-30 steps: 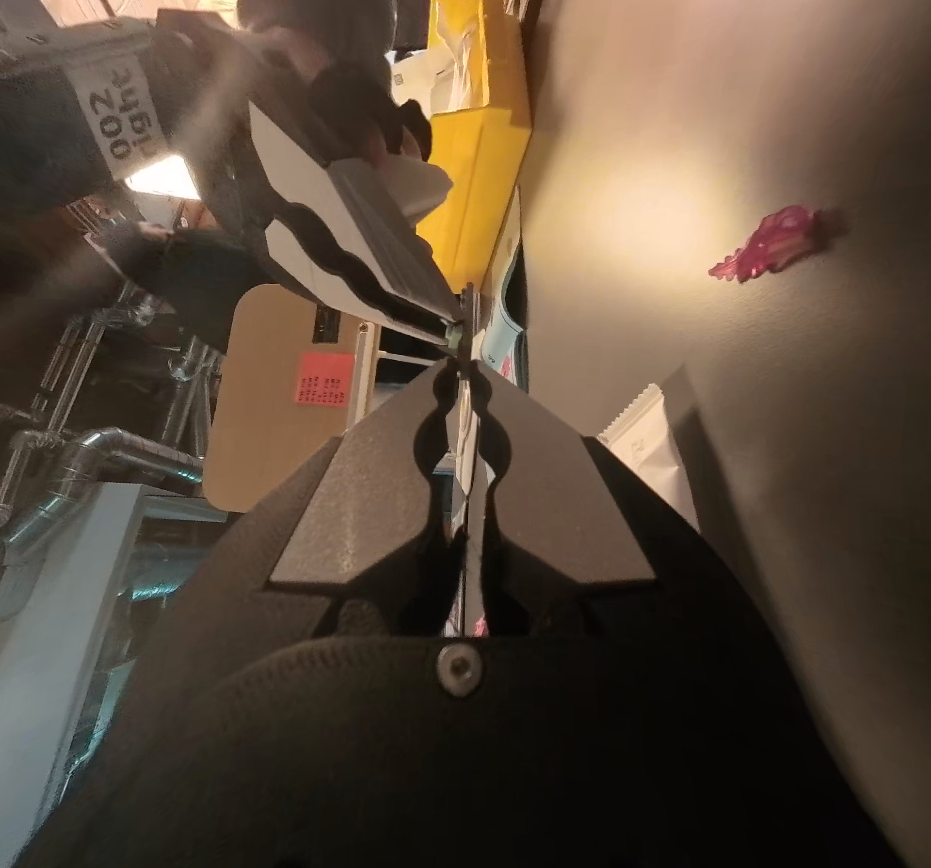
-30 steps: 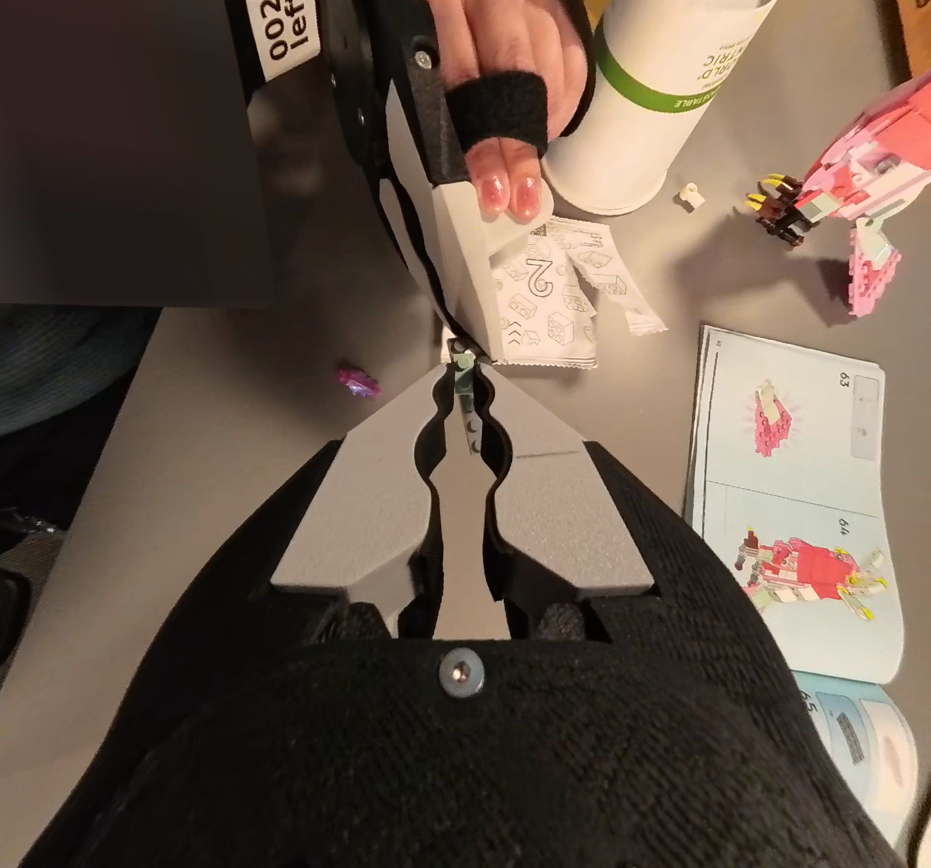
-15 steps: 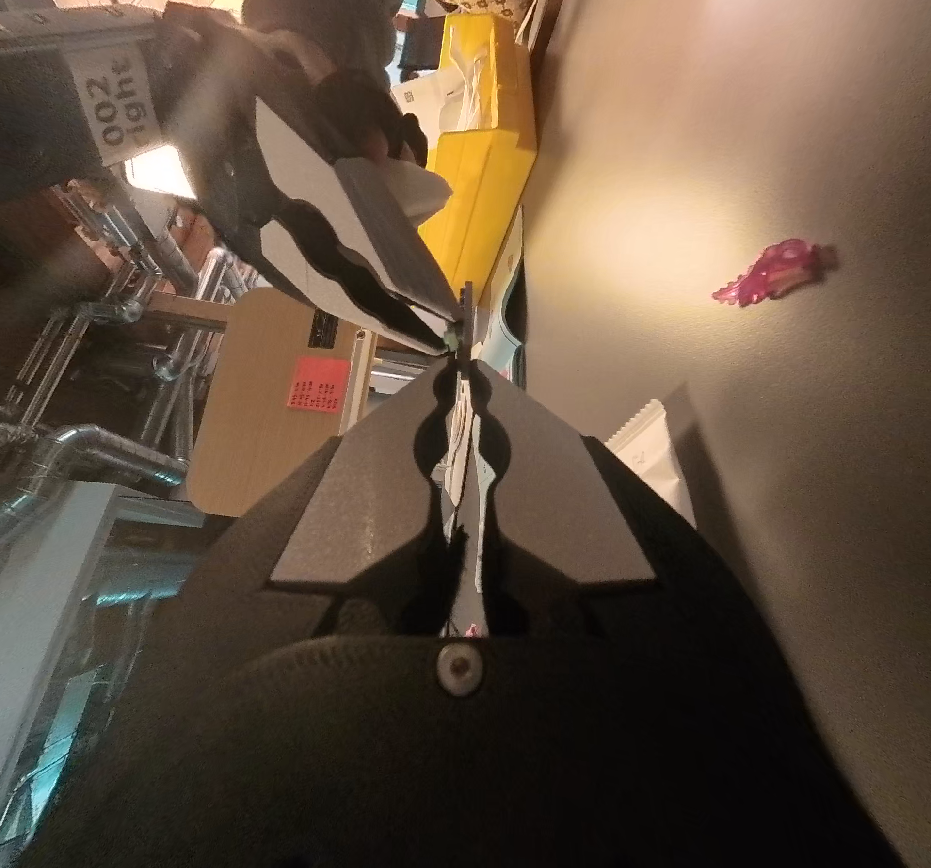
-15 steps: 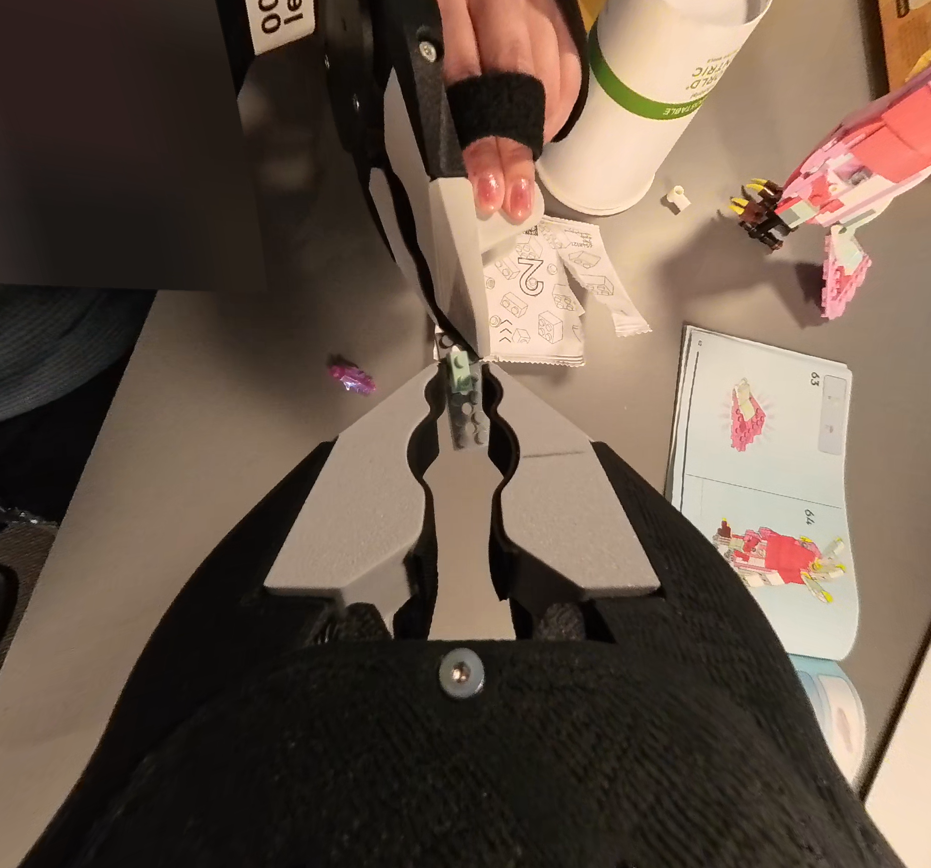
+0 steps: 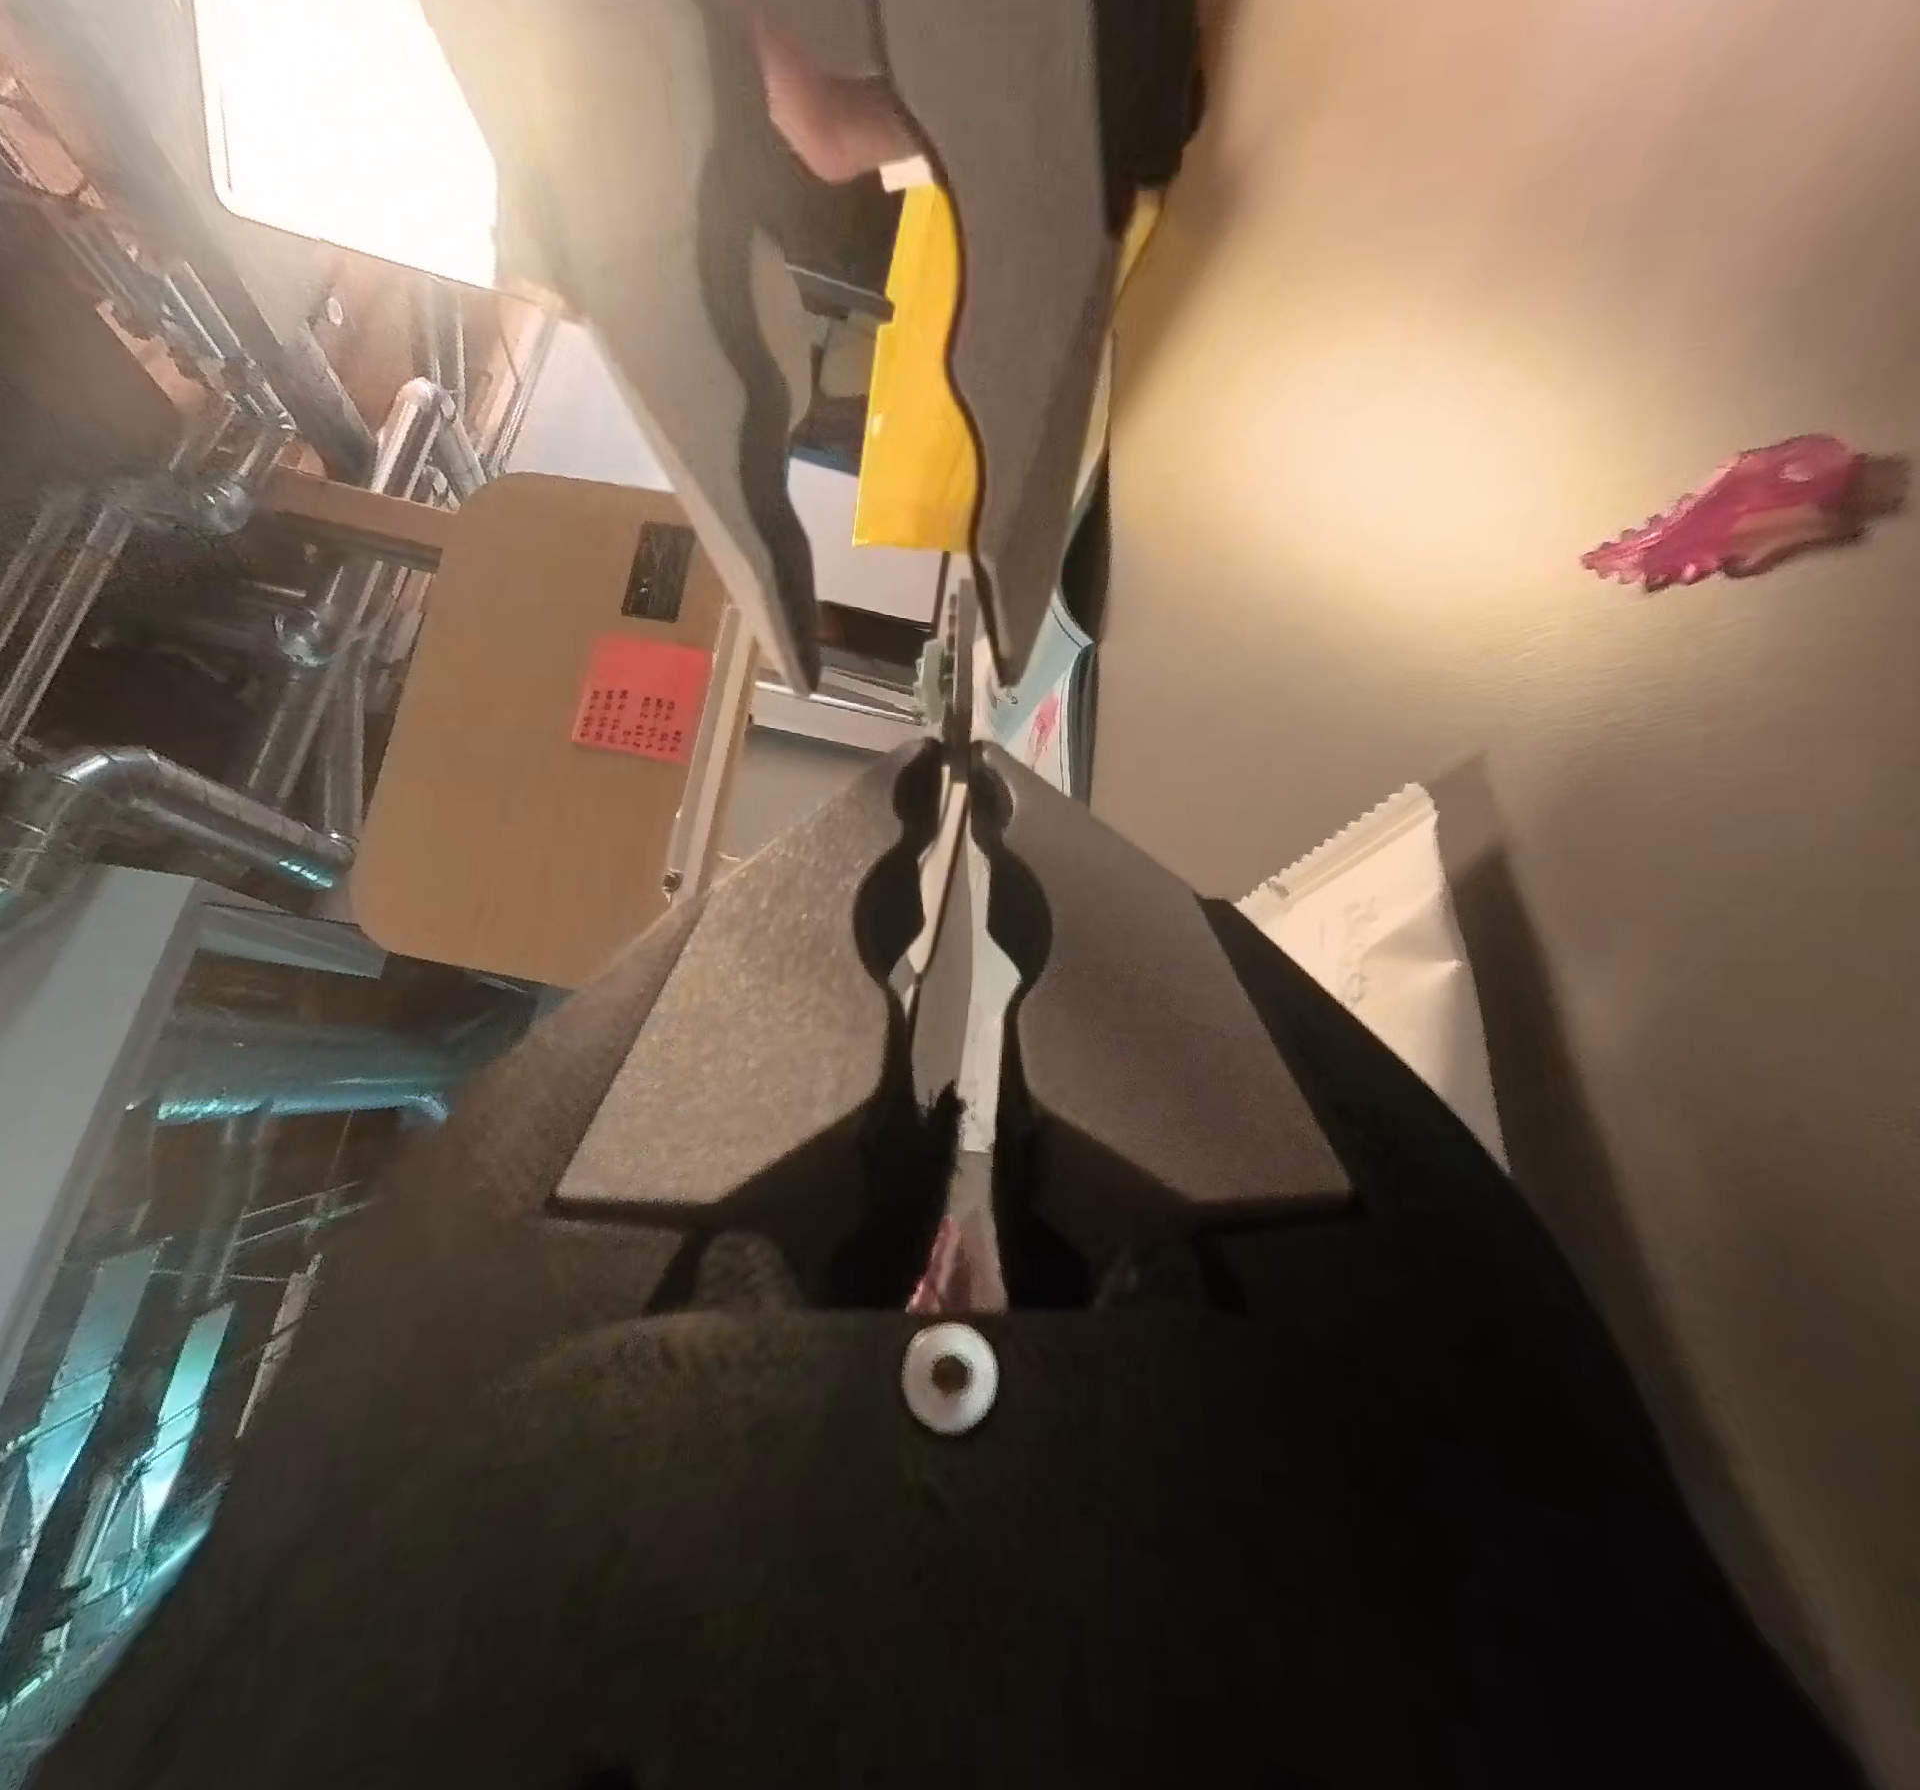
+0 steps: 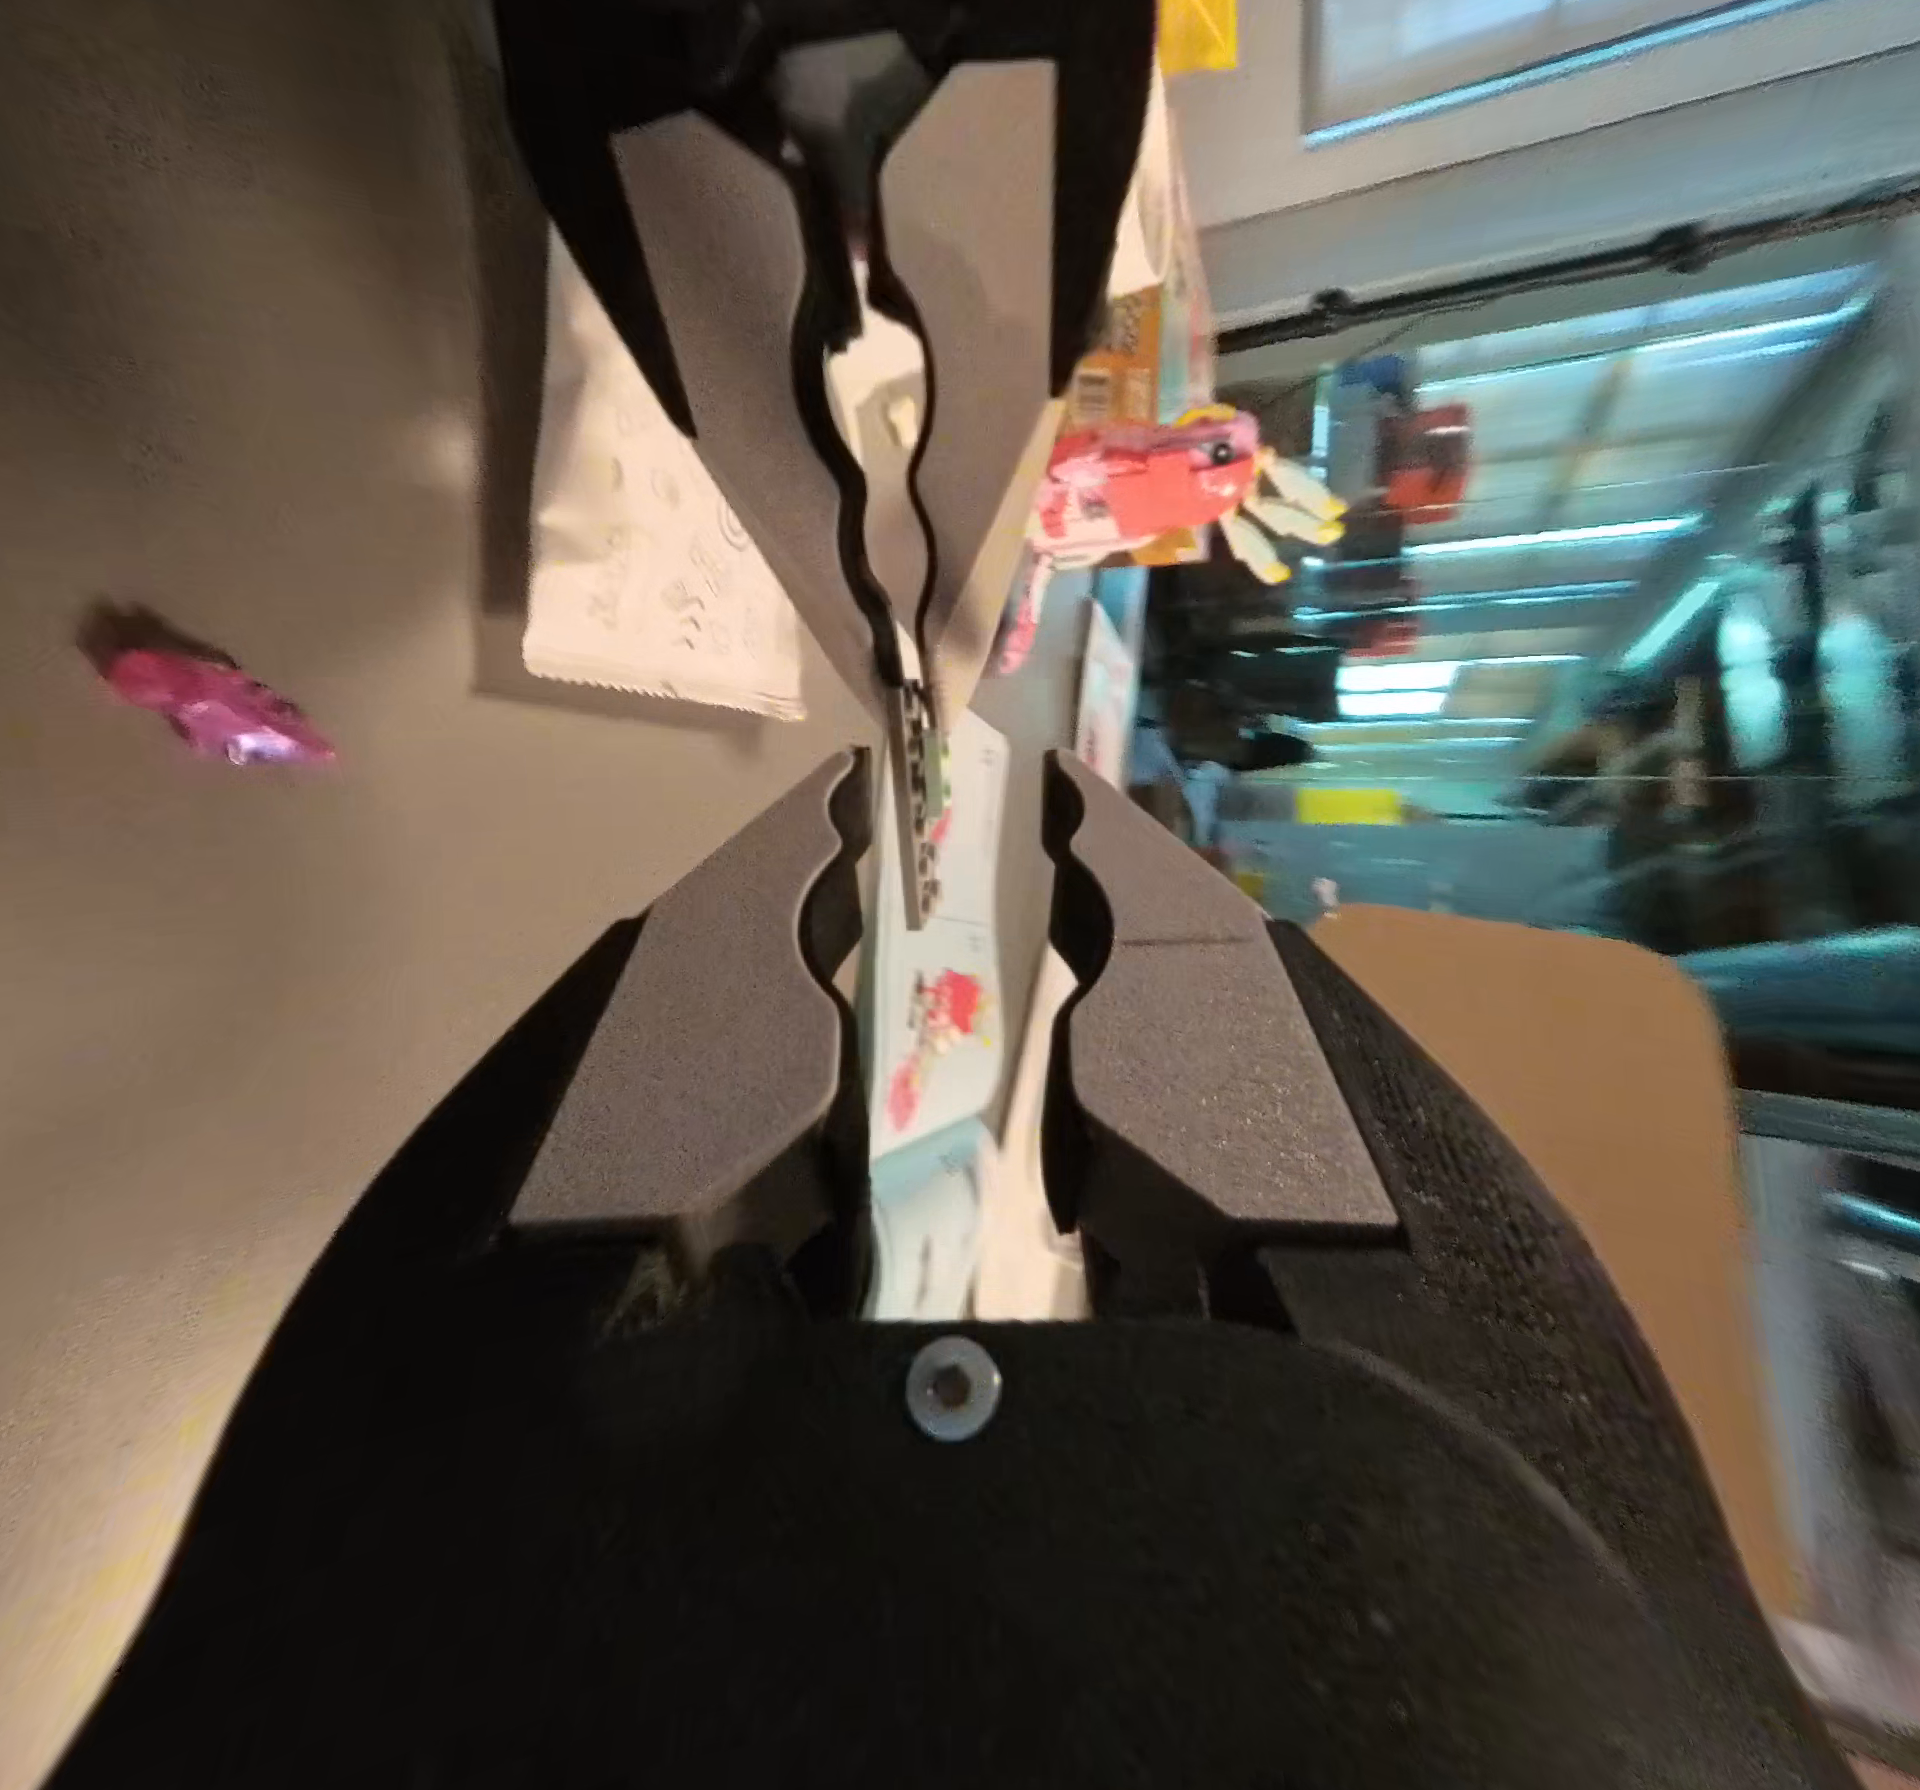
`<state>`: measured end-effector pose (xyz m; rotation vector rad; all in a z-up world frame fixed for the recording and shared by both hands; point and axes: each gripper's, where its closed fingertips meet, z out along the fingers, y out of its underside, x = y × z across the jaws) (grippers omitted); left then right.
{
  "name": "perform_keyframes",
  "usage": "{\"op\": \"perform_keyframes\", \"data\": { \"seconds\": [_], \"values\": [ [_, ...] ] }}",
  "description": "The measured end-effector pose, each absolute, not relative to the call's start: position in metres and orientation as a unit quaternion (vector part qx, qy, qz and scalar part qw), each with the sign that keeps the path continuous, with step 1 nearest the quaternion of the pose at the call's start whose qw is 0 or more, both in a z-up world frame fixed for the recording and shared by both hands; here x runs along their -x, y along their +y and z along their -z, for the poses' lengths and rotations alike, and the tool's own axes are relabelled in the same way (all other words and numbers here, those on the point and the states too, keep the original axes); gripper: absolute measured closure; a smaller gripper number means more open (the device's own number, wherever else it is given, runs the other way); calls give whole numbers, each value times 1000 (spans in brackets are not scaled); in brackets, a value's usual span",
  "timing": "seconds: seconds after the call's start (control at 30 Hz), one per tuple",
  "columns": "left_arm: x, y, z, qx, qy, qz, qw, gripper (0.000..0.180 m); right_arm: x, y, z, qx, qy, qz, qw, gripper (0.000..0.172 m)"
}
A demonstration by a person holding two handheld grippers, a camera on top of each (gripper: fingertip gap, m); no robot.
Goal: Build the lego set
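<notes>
The left gripper (image 5: pixel 954 753) has its fingers pressed together on one end of a thin grey studded plate (image 6: pixel 914 805) that carries a small pale green piece (image 6: pixel 940 764) on its studs; the plate sticks out past the fingertips, held in the air just off the bench (image 5: pixel 1558 1013); the right gripper (image 6: pixel 951 764) faces it nose to nose, its fingers (image 6: pixel 790 867) spread to either side of the plate's free end, with a clear gap on both sides, so it holds nothing; as the pictures stand, the green piece already sits on the plate, and the plate itself is not joined to anything else; on the bench lie a small magenta piece (image 6: pixel 208 701) to the left, a white printed bag (image 6: pixel 665 587) beyond it, an open instruction booklet (image 6: pixel 935 1013) under the grippers, and a pink brick model (image 6: pixel 1143 493) farther off to the right; a yellow box (image 5: pixel 914 390) stands at the far end.
</notes>
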<state>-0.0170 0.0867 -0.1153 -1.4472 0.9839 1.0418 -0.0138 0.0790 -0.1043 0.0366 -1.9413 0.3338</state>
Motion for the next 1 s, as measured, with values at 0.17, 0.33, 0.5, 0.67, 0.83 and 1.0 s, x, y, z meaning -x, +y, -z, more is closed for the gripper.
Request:
{"op": "perform_keyframes", "data": {
  "seconds": [0.17, 0.33, 0.5, 0.67, 0.83, 1.0],
  "values": [
    [18, 87, 116, 609, 407, -432, 526, 177, 15, 79, 108, -24, -801, -104, 589, 143],
    [20, 87, 115, 618, 396, -421, 533, 177, 22, 83, 114, -46, -792, -60, 606, 159],
    [21, 88, 117, 626, 391, -416, 531, 177, 24, 84, 114, -50, -777, -40, 626, 164],
    [21, 88, 114, 637, 377, -409, 534, 177, 23, 85, 110, -57, -759, -21, 648, 164],
    [23, 88, 112, 656, 357, -389, 538, 177, 24, 86, 106, -80, -725, 21, 684, 164],
    [25, 89, 117, 665, 357, -386, 530, 177, 25, 87, 110, -73, -721, 26, 688, 164]
  ]
}}
